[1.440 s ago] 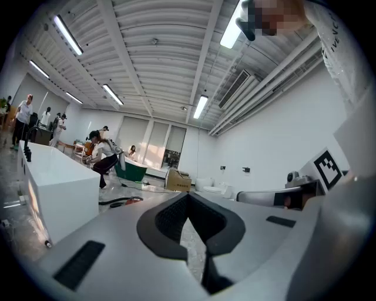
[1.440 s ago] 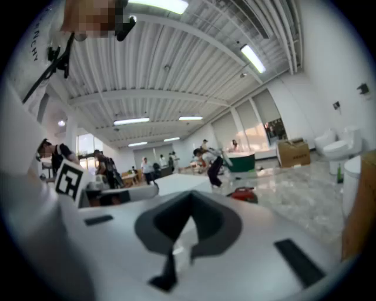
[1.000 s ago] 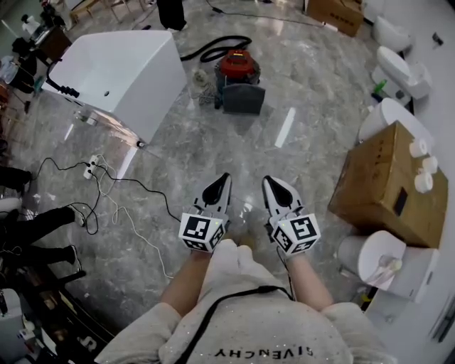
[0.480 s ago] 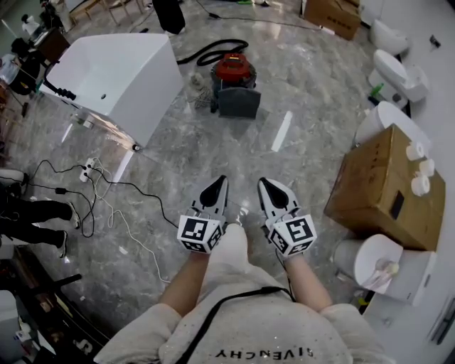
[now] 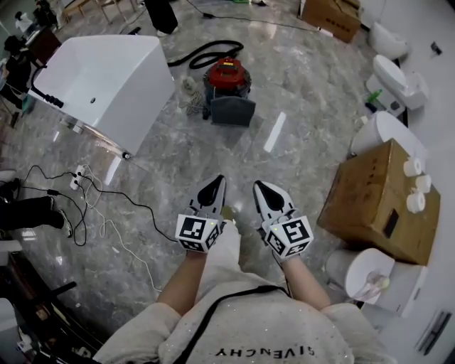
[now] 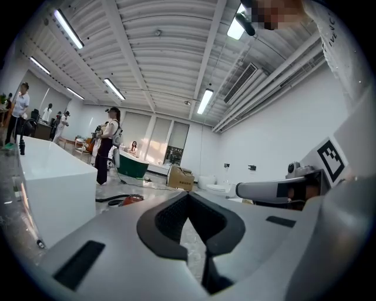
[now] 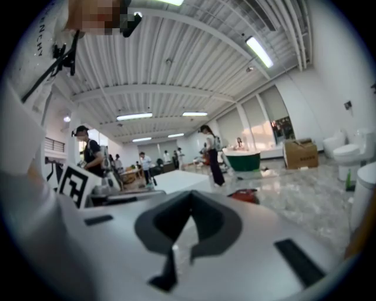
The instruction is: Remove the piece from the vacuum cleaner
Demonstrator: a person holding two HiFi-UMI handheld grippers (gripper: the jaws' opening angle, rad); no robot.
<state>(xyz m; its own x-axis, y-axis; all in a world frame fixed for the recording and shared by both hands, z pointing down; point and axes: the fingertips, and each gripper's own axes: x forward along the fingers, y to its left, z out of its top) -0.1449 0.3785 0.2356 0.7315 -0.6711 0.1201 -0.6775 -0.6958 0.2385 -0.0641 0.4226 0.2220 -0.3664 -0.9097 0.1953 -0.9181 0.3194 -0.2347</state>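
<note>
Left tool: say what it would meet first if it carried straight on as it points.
Left tool, shut and empty: way looks free, only bare floor ahead. The red vacuum cleaner sits slightly left of its line, though depth is unclear.

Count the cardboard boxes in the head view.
2. A large cardboard box at the right, with white rolls on top; a second cardboard box at the top edge, beyond the red vacuum cleaner. More may lie out of frame.
</note>
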